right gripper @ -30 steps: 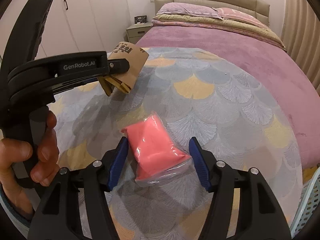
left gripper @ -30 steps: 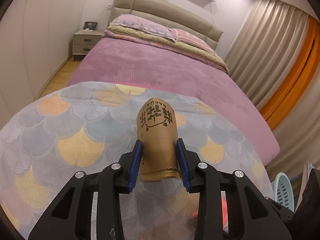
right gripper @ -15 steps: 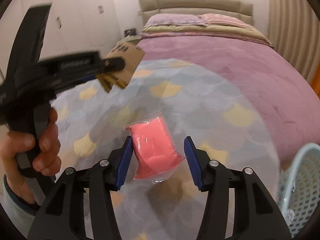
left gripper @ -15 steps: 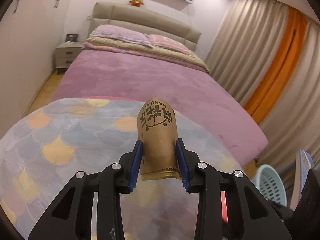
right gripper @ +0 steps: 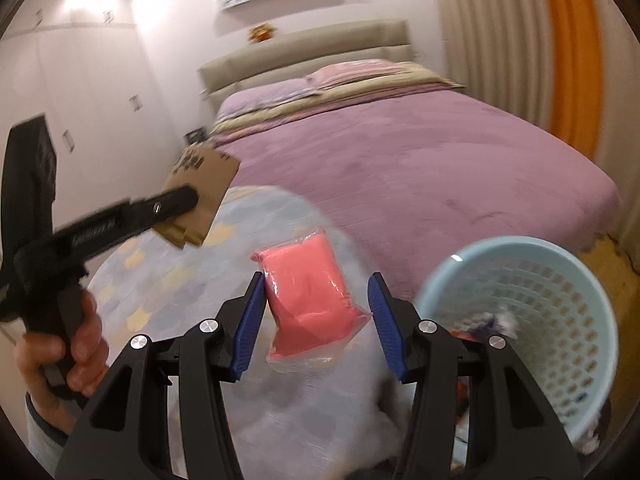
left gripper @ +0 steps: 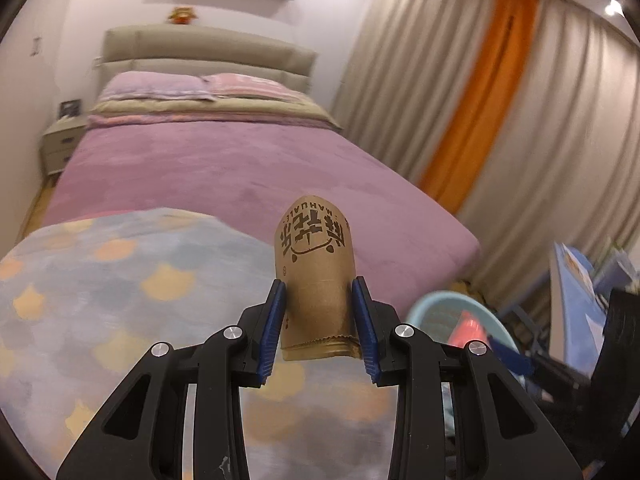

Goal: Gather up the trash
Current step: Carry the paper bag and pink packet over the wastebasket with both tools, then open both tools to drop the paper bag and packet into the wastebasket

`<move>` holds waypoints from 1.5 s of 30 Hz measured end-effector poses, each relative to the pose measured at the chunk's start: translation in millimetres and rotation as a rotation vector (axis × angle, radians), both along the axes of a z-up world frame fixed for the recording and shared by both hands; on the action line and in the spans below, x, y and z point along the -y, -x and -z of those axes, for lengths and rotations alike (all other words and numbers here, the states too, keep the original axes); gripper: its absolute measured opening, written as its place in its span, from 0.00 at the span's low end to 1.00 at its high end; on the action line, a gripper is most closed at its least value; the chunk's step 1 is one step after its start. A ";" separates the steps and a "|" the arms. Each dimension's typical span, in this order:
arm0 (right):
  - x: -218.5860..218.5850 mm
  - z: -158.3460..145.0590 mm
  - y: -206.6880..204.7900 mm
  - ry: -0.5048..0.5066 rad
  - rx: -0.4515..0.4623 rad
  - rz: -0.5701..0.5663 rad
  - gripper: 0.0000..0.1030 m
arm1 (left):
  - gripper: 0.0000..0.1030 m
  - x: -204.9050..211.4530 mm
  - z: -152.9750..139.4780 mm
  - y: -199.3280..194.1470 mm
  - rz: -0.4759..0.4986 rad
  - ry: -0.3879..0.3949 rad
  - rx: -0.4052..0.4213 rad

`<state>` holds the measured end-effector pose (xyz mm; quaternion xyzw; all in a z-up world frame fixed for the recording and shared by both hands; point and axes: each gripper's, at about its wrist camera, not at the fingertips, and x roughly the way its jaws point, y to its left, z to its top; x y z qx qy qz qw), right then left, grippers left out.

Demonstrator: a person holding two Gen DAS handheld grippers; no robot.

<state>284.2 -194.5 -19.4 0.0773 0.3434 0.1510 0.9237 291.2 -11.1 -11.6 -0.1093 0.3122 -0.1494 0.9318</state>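
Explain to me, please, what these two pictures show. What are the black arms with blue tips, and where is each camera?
There is no robot. A person holds a two-finger gripping tool in each hand, and a wide-angle camera on each tool looks forward along its fingers. One picture is from the left gripper, which is clamped on a brown paper bag. The other is from the right gripper, whose jaws have just been closing on a pink packet. That view also shows the person's hand holding the left tool. Below are a patterned blanket on a bed and a light blue basket.
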 end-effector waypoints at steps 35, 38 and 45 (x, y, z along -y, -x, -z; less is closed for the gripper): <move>199.5 39.0 34.5 -0.054 -0.110 0.479 0.55 | 0.56 166.7 60.8 6.5 0.308 -0.072 -0.118; 199.2 37.4 37.1 -0.061 -0.111 0.490 0.66 | 0.61 157.1 54.2 15.5 0.298 -0.067 -0.100; 189.3 33.4 45.5 -0.072 -0.100 0.456 0.67 | 0.70 127.9 40.8 43.8 0.234 -0.096 -0.035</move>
